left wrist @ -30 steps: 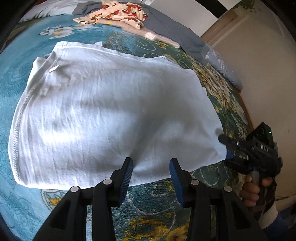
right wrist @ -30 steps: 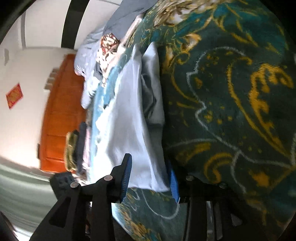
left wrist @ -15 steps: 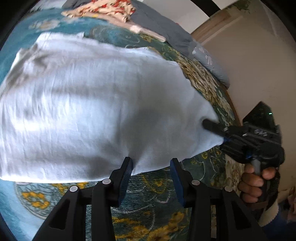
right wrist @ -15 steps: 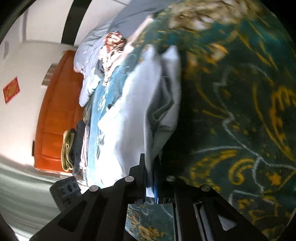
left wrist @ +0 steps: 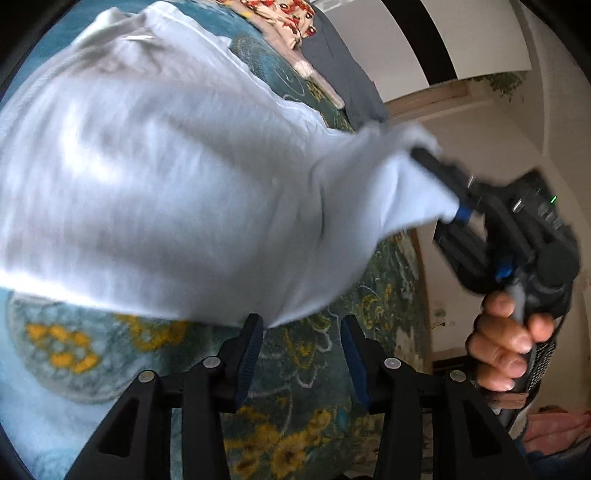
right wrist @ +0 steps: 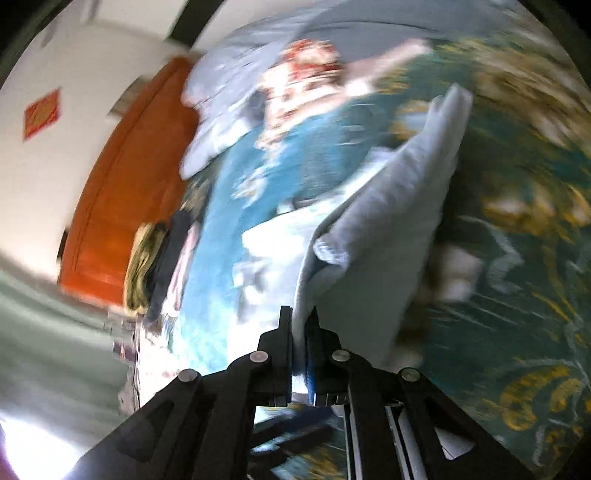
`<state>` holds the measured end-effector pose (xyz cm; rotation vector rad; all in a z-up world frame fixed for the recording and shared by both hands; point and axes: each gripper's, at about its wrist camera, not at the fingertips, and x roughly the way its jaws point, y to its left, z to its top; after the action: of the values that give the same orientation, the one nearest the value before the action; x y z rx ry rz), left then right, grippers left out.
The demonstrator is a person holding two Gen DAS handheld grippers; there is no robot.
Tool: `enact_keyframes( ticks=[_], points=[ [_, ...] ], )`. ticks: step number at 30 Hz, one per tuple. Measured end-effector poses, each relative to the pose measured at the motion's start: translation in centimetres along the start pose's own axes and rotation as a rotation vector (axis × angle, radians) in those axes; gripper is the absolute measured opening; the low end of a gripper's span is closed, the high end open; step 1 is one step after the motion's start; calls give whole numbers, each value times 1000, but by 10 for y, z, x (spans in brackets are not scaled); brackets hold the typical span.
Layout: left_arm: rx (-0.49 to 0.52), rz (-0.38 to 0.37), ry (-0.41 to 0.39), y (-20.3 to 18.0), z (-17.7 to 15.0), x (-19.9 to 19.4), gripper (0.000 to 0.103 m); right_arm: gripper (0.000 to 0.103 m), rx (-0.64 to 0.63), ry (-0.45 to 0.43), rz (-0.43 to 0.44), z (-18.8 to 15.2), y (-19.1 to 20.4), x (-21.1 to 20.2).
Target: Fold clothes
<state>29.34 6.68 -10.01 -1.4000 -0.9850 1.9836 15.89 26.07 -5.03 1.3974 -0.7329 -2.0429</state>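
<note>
The right tool (right wrist: 300,325), pressed together, pinches a corner of the white shirt (left wrist: 166,192) and holds it raised above the bed (left wrist: 314,424), while the left tool (left wrist: 301,338) stands spread just under the shirt's near hem, touching nothing. The shirt is wrinkled, blurred, its far part lying on the patterned teal bedspread. Open bedspread shows below the hem; a floral garment (left wrist: 284,18) lies beyond.

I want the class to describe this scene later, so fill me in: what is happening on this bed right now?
A person with a handheld gripper in each hand is folding a white garment on a teal patterned bedspread. The right gripper is shut on one corner of the garment and holds it raised off the bed. The left gripper is open at the near hem, not gripping. Other clothes lie further back.
</note>
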Motion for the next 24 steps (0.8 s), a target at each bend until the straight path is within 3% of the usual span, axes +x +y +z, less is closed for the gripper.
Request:
enact_keyframes(
  ticks=[7,12,16,19,21,22,24],
  points=[
    [-73,-14,-164,23,-22,-73,60,6,-288,146,97,-13,96,61],
    [-120,2,-246,36,-25,-97,61,6,-270,323,6,-31,95,146],
    [-123,21,-269,39,-23,-101,62,10,-237,348,18,-33,89,157],
    [-102,38,-265,35,-19,-99,62,16,-243,346,52,-28,91,150],
    [-88,50,-264,32,-17,-95,62,37,-244,348,127,-25,96,144],
    [-83,60,-266,31,-15,-94,62,42,-245,346,162,-24,96,139],
    [-91,94,-282,36,-8,-99,62,44,-252,310,181,-21,95,124]
  ],
)
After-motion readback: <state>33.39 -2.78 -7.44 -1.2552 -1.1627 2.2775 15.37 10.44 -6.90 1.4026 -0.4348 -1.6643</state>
